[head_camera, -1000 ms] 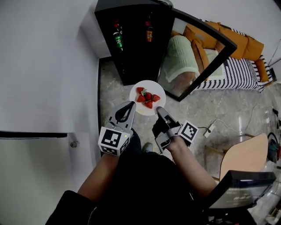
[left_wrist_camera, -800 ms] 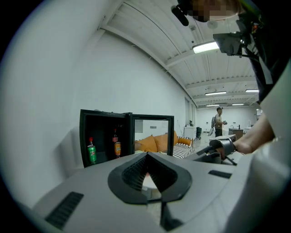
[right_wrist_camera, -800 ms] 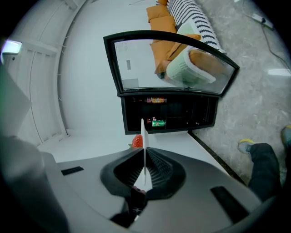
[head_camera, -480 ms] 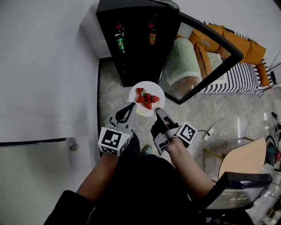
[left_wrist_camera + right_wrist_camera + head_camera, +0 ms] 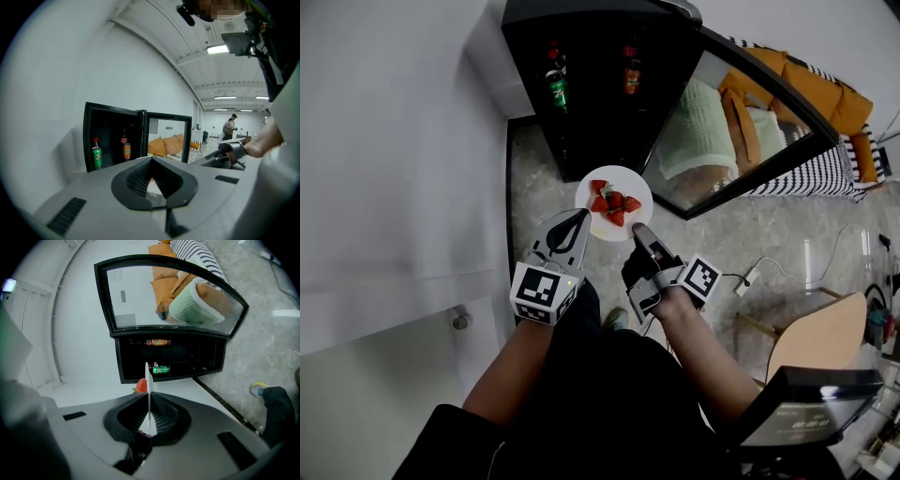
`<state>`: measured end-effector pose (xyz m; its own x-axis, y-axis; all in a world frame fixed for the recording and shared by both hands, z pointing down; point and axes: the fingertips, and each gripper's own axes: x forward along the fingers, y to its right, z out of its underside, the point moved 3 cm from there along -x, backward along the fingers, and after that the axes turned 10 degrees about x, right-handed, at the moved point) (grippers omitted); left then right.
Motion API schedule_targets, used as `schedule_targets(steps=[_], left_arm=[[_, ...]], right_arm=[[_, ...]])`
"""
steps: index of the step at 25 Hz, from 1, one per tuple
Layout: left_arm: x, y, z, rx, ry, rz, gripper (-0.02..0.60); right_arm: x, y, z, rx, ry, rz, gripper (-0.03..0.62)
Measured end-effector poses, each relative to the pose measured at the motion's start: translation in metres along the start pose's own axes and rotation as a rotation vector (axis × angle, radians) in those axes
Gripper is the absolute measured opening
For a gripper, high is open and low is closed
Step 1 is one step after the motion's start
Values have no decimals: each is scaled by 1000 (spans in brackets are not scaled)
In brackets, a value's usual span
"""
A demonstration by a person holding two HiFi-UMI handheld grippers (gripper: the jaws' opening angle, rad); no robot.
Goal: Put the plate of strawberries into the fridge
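The plate (image 5: 630,185) of strawberries (image 5: 613,202) was held in the air between both grippers, just short of the open fridge (image 5: 581,122), which lay at 12 o'clock from it in the head view. The left gripper (image 5: 578,221) was pressed onto the plate's rim at about 7 o'clock. In the left gripper view its jaws were seen pinched on a thin white sliver of that rim (image 5: 153,186). The right gripper (image 5: 637,231) was clamped on the rim at about 5 o'clock. In the right gripper view the plate (image 5: 149,394) was seen edge-on between the closed jaws, with one strawberry (image 5: 141,386) showing at 11 o'clock beside the plate's edge. The strawberries were piled near the plate's middle, at 12 o'clock from both grippers.

Inside the fridge a green bottle (image 5: 556,89) and an orange bottle (image 5: 631,75) were stood upright, well apart from the plate. The glass door (image 5: 741,122) was swung open toward 2 o'clock. A marbled floor (image 5: 534,187) was seen beneath the plate.
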<state>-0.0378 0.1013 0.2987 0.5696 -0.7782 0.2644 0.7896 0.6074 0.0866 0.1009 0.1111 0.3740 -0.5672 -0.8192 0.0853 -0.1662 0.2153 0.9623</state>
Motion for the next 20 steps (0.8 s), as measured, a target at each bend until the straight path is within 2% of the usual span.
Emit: schedule_targets(steps=[4,12,20], left_arm=[[21,-34,1,-18,-8,27,-14],[37,-63,-7,-16,-1,88,-14],[76,-120,-9,-9,12,164,-14]], right_arm=[[38,-4,-4,0,19,15,18],[63,-14,-3,-1,70,16,18],[119,-13,-5,14,146,12,18]])
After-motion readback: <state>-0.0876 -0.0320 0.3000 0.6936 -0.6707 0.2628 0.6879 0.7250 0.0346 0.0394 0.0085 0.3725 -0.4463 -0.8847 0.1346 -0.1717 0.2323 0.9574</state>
